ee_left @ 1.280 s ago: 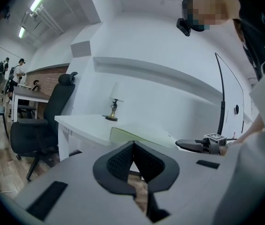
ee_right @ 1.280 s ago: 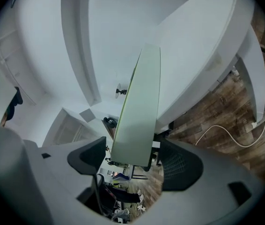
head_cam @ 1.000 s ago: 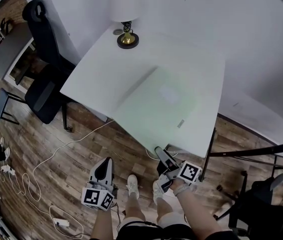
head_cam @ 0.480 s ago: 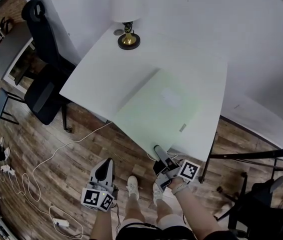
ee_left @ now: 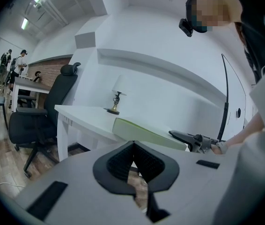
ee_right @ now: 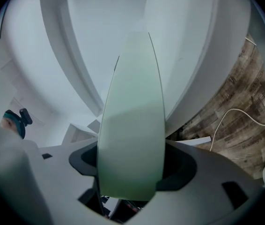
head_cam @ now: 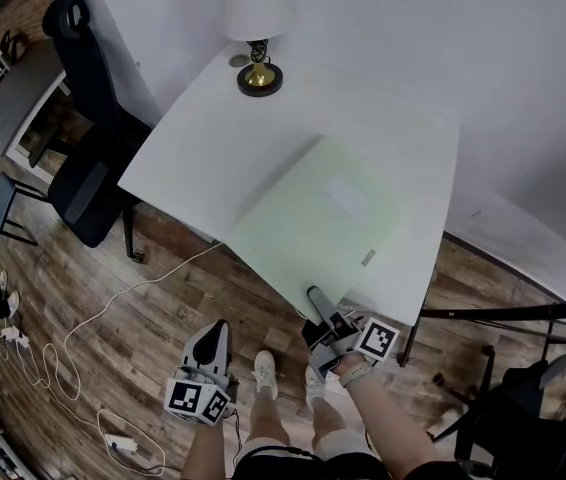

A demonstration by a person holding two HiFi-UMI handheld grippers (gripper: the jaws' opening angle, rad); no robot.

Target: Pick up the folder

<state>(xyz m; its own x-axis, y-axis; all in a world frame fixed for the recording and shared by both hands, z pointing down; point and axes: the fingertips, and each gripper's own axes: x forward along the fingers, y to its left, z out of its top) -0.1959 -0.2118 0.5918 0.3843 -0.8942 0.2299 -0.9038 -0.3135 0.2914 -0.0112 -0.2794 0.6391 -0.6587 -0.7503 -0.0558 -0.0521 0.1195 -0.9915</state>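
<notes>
Folder corner, seemingly, between right gripper's jaws.

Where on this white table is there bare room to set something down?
The widest bare patch is the left half of the table, between the lamp at the far corner and the green folder. A narrower strip runs along the right edge. The near corner is crowded: the right claw grips the folder there.
</notes>
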